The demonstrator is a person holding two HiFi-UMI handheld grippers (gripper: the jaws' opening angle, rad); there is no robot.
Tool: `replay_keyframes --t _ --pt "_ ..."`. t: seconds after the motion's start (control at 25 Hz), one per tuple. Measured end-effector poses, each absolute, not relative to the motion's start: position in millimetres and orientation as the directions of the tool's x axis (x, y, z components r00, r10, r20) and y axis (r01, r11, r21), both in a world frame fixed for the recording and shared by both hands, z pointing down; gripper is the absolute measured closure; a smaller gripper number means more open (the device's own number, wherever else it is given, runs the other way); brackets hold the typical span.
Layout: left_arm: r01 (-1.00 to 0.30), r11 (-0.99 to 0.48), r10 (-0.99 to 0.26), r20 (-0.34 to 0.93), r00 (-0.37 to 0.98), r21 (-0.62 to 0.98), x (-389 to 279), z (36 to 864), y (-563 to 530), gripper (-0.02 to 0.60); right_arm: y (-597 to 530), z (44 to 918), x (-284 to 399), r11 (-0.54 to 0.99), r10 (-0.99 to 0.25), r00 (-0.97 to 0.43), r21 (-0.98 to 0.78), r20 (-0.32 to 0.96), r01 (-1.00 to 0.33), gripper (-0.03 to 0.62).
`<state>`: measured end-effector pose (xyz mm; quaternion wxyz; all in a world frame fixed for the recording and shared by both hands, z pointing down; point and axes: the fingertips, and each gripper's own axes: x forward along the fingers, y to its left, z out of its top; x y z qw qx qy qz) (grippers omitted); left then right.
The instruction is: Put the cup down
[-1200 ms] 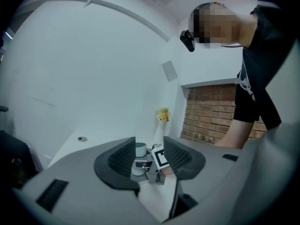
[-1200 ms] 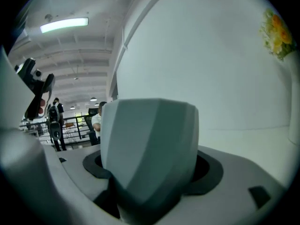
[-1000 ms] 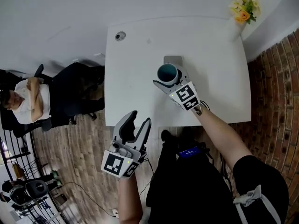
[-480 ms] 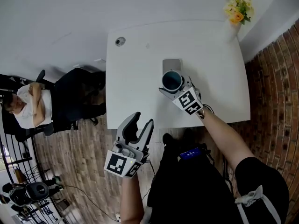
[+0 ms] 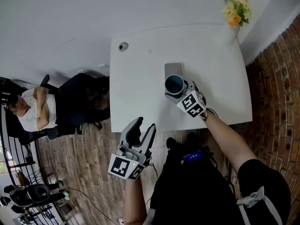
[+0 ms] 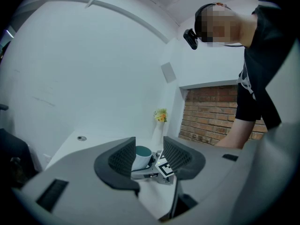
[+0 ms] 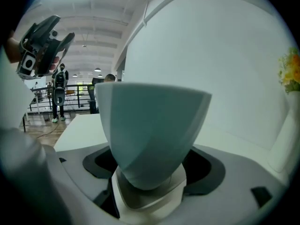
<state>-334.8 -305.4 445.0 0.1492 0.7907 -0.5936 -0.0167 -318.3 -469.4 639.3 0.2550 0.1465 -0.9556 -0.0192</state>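
A white cup with a teal inside (image 5: 175, 85) is held upright over the white table (image 5: 136, 83), close to a grey square coaster (image 5: 174, 69). My right gripper (image 5: 180, 92) is shut on the cup; in the right gripper view the cup (image 7: 150, 135) fills the space between the jaws. My left gripper (image 5: 141, 131) stands open and empty off the table's near edge, over the wooden floor. In the left gripper view the cup (image 6: 141, 156) and the right gripper (image 6: 159, 168) show beyond the left gripper (image 6: 149, 156).
A white vase with yellow flowers (image 5: 236, 11) stands at the table's far right corner. A round cable grommet (image 5: 123, 46) sits at the far left corner. A seated person (image 5: 30, 109) is left of the table; a brick wall (image 5: 276, 97) runs along the right.
The right gripper with the cup has shifted slightly toward the near right, off the coaster. The left gripper has stayed open near the table's edge.
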Motion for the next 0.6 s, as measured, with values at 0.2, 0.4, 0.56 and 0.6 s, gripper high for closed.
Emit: replay_keyframes --t 0.2,0.4,0.56,0.6 --pt "-0.932 -0.258 -0.942 0.147 0.301 0.254 -332.1 443.0 -305.3 0.390 -462.9 645.6 -302.1 0.958 -0.282 -0.809 0.103 0.516 -0.268 0.197" --pt "-0.932 -0.262 -0.942 0.141 0.303 0.251 -328.6 441.3 -305.4 0.390 -455.5 650.1 -278.5 0.957 -0.277 -0.797 0.078 0.537 -0.280 0.197" --pt "-0.931 -0.267 -0.942 0.137 0.307 0.248 -321.6 444.9 -304.3 0.390 -447.9 650.3 -260.1 0.955 -0.275 -0.801 0.051 0.532 -0.293 0.198" --pt "-0.931 -0.271 -0.941 0.135 0.310 0.246 -319.4 445.8 -304.4 0.391 -446.7 648.7 -256.4 0.954 -0.276 -0.806 0.044 0.524 -0.298 0.198"
